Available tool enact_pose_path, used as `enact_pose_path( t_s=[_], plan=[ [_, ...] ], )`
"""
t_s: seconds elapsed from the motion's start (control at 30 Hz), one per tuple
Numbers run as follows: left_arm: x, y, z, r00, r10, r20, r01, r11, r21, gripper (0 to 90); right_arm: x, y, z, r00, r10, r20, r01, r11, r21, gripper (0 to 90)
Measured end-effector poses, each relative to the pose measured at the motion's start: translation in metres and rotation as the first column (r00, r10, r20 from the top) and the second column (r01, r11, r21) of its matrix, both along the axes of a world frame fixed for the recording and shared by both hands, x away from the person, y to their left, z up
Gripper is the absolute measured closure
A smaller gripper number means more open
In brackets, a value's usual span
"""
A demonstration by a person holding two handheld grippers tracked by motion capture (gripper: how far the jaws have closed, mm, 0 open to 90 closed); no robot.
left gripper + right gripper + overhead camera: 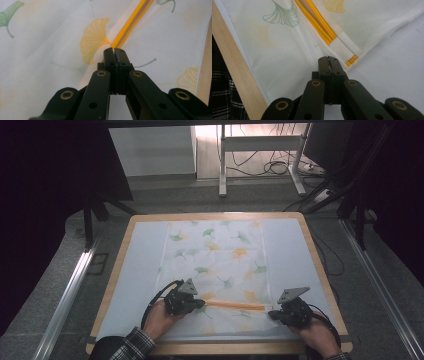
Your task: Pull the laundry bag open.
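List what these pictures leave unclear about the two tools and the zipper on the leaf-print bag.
- Left tool: jaws shut at the orange zipper; the jaw tips hide any slider or pull in the left gripper view.
- Right tool: shut at the leaf-print bag edge; pinched fabric hidden.
- High view: both contacts too small.

Grey floor (165, 200), cables (272, 167), white desk legs (223, 165).
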State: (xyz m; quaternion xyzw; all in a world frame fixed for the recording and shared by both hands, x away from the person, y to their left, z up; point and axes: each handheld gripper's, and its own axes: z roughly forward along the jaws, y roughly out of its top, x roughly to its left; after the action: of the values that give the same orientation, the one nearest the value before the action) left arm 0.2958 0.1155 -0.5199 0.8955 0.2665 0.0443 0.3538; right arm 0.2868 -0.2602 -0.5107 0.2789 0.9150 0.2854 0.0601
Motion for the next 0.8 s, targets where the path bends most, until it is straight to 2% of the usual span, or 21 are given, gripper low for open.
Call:
enact_pose_path(
  t_s=[0.3,0.6,0.8],
  plan=[
    [-0.004,0.021,-0.001,0.9993,0.036,-0.008,-0.036,0.9993,-0.003,90.0,0.0,0.0,0.0,1.0,0.0,0.0,0.0,1.0,0.0,89.6],
    [-0.008,0.032,0.0,0.9982,0.059,-0.005,-0.059,0.9982,-0.011,90.0,0.0,0.0,0.0,1.0,0.002,0.003,-0.002,1.0,-0.003,89.6],
    [-0.01,0.039,0.0,0.9975,0.07,-0.002,-0.07,0.9975,0.0,90.0,0.0,0.0,0.0,1.0,0.003,0.007,-0.003,1.0,-0.004,89.6]
  ],
)
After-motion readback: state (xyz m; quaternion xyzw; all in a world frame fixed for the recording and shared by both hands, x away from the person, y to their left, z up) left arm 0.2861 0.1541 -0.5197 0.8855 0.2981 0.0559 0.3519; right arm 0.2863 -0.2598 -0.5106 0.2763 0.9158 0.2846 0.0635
